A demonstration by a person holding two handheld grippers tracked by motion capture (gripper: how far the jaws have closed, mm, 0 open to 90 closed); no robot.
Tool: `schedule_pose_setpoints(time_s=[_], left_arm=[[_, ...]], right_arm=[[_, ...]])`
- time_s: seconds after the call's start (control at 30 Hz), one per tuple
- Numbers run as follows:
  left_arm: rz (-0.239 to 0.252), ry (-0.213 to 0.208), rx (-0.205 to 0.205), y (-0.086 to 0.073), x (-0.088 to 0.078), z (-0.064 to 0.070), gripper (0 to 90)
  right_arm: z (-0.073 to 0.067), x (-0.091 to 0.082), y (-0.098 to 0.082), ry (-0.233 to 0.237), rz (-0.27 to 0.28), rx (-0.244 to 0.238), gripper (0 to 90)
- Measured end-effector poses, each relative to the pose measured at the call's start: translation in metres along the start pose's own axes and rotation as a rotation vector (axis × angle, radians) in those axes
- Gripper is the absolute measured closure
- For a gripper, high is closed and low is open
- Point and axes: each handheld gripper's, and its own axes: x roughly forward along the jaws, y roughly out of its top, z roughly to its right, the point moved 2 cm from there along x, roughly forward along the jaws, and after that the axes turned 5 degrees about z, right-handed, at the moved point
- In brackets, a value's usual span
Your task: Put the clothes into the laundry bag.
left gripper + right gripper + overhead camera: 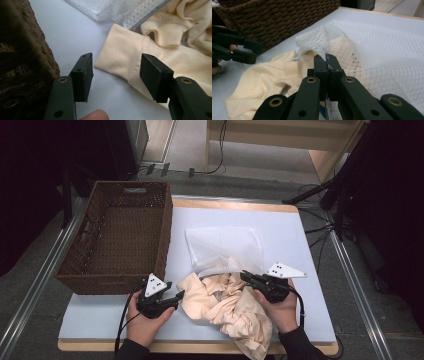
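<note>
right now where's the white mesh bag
In the high view the white mesh bag lies mid-table, right of the wicker basket. Its near edge is pinched in the right gripper, over the cream garment.

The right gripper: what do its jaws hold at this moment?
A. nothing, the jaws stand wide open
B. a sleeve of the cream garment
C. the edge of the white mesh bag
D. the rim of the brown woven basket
C: in the right gripper view, the right gripper has its jaws pressed together on a pinched fold of the white mesh bag, lifting it above the cream garment.
</note>
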Motion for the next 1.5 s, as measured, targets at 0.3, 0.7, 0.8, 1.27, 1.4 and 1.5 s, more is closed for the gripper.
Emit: schedule_pose_setpoints(time_s=[0.3, 0.7, 0.8, 1.27, 1.4, 1.5], left_arm=[[-0.022, 0.054, 0.037, -0.002, 0.019, 0.012, 43.9], [-0.06, 0.005, 0.03, -0.005, 0.022, 0.021, 43.4], [-0.065, -0.009, 0.046, -0.005, 0.022, 0.022, 55.3], [0.045, 0.007, 0.106, 0.012, 0.003, 0.036, 88.3], [0.103, -0.038, 0.116, 0.023, -0.004, 0.046, 88.2], [0.11, -0.123, 0.116, 0.028, -0.002, 0.06, 88.3]], right_arm=[[-0.001, 0.0, -0.001, -0.002, -0.005, 0.003, 89.3], [-0.001, 0.001, -0.001, 0.0, -0.006, 0.003, 89.3], [-0.001, 0.001, -0.001, 0.0, -0.007, 0.003, 89.3], [0.0, 0.001, -0.002, 0.002, -0.01, 0.003, 89.3], [0.0, 0.001, -0.002, 0.001, -0.011, 0.005, 89.3], [0.0, 0.002, -0.002, 0.001, -0.008, 0.006, 89.3]])
